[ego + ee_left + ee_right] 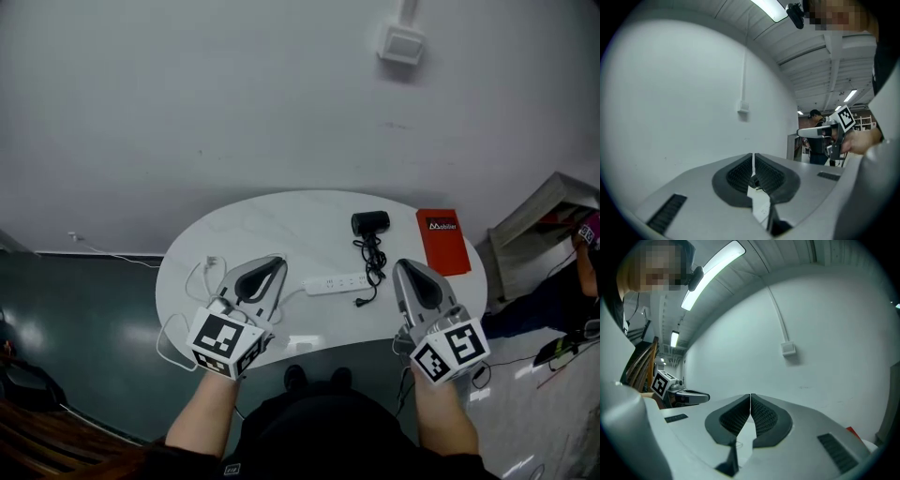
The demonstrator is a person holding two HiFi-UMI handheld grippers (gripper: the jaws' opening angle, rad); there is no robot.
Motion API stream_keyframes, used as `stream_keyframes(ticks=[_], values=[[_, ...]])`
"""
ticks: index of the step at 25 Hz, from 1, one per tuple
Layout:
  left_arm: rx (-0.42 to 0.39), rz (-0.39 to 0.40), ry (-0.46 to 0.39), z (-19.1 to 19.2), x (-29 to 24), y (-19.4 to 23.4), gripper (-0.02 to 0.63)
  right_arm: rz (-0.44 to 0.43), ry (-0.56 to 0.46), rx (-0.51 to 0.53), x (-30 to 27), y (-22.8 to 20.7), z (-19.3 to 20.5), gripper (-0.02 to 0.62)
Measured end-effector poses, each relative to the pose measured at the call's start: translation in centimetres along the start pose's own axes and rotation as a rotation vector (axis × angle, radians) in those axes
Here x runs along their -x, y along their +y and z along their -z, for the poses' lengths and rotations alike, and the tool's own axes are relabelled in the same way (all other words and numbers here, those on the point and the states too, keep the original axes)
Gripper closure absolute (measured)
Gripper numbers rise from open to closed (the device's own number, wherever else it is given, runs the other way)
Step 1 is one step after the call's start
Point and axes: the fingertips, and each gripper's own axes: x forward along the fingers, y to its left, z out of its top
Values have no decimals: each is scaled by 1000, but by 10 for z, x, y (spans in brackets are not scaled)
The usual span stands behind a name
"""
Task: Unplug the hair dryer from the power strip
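Hair dryer (370,222): black, lying on the far side of the white oval desk (281,234), behind the power strip (336,283). Its plug (361,301) seems out of the strip, just beside it. Red booklet (442,241): right of the dryer. Left gripper (274,269) and right gripper (405,270): held above the near edge, fingers pressed together, empty.

A flat red packet (442,241) lies near the right end of the white oval worktop (272,220); a small white box (401,43) is mounted on the wall behind
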Motion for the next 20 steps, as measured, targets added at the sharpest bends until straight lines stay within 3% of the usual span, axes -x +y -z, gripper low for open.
stream_keyframes(ticks=[9, 20], values=[[-4, -59, -34, -18, -29, -23, 583, 16, -75, -9, 25, -39, -11, 560], [-4, -90, -11, -3, -36, -36, 583, 18, -25, -52, 39, -54, 24, 561]])
